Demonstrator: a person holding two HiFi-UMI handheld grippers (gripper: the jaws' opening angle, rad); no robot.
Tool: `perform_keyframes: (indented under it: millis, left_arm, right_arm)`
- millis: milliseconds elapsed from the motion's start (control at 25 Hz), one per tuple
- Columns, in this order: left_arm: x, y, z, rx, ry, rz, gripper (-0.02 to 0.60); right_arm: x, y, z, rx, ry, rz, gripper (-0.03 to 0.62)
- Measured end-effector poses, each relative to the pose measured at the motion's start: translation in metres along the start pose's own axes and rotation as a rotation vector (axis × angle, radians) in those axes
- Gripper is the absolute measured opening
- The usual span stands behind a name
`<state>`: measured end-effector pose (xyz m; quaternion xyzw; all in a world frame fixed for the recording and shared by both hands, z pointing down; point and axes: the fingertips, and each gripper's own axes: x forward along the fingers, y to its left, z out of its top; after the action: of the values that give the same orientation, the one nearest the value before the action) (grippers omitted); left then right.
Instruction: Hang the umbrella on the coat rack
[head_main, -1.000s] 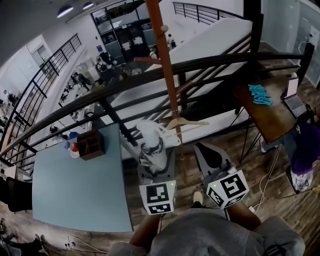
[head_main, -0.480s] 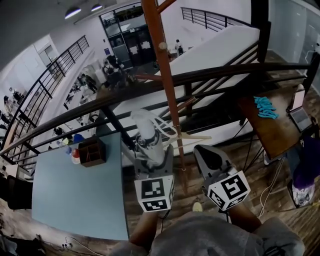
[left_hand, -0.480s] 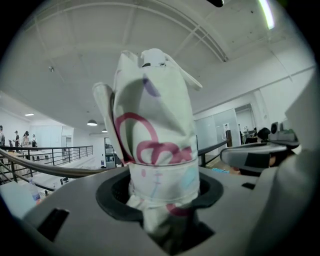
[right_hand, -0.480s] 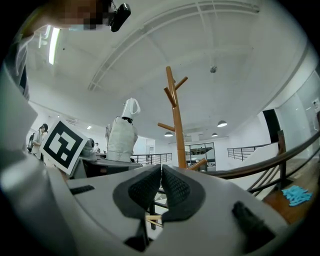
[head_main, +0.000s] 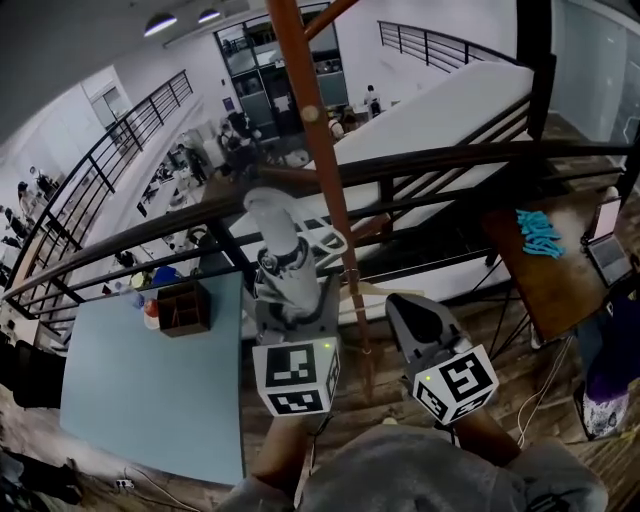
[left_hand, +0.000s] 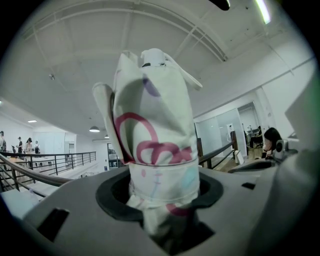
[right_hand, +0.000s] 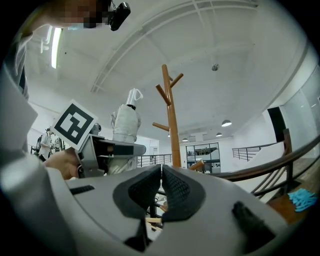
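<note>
A folded white umbrella (head_main: 278, 245) with pink markings stands upright in my left gripper (head_main: 287, 290), whose jaws are shut on its lower part. In the left gripper view the umbrella (left_hand: 152, 130) fills the middle, clamped in the left gripper (left_hand: 160, 200). Its white strap loop (head_main: 331, 243) sticks out to the right, close to the brown wooden coat rack (head_main: 318, 150). The rack's pole rises just right of the umbrella, with pegs higher up (right_hand: 171, 112). My right gripper (head_main: 412, 318) is to the right of the pole, shut and empty (right_hand: 161, 192).
A dark railing (head_main: 450, 155) runs across behind the rack, with a drop to a lower floor beyond. A blue-grey table (head_main: 150, 390) on the left carries a brown box (head_main: 183, 305). A wooden desk (head_main: 560, 275) with a turquoise cloth (head_main: 540, 235) stands at the right.
The left gripper has lifted the umbrella higher and nearer the rack's pole. The right gripper has shifted slightly along with it, still shut.
</note>
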<state>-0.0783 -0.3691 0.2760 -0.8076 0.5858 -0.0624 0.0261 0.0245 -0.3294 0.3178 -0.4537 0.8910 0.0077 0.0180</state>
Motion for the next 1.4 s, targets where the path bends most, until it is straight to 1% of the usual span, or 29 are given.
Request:
perform_keyframes:
  millis: [120,200,400,520,640,840,960,1120,1400]
  left_arm:
    - [0.006,0.001,0.012,0.017,-0.007,-0.008,0.252]
    - [0.009,0.004,0.025,0.031,-0.023,0.003,0.252]
    - [0.018,0.018,0.054,0.055,-0.043,0.093,0.252]
    - [0.027,0.024,0.067,0.051,-0.059,0.132,0.252]
    - [0.037,0.024,0.079,0.037,-0.078,0.135,0.252]
    - [0.050,0.023,0.098,0.059,-0.124,0.138,0.252]
    - [0.064,0.024,0.101,0.050,-0.127,0.135,0.252]
    - [0.077,0.028,0.095,0.060,-0.103,0.138,0.252]
    - [0.093,0.041,0.086,0.054,-0.074,0.151,0.252]
  right_arm:
    - [0.004,-0.004,-0.005,0.002,0.004,0.026,0.025]
    - [0.007,-0.008,-0.007,0.008,0.004,0.044,0.025]
    - [0.012,-0.013,-0.011,0.026,0.005,0.087,0.025]
    - [0.014,-0.017,-0.012,0.035,0.003,0.101,0.025]
    - [0.015,-0.022,-0.013,0.039,0.000,0.107,0.025]
    - [0.022,-0.030,-0.011,0.037,-0.015,0.099,0.025]
    - [0.027,-0.034,-0.009,0.044,-0.020,0.096,0.026]
    - [0.032,-0.034,-0.008,0.035,-0.037,0.102,0.025]
    - [0.041,-0.035,-0.008,0.044,-0.051,0.111,0.025]
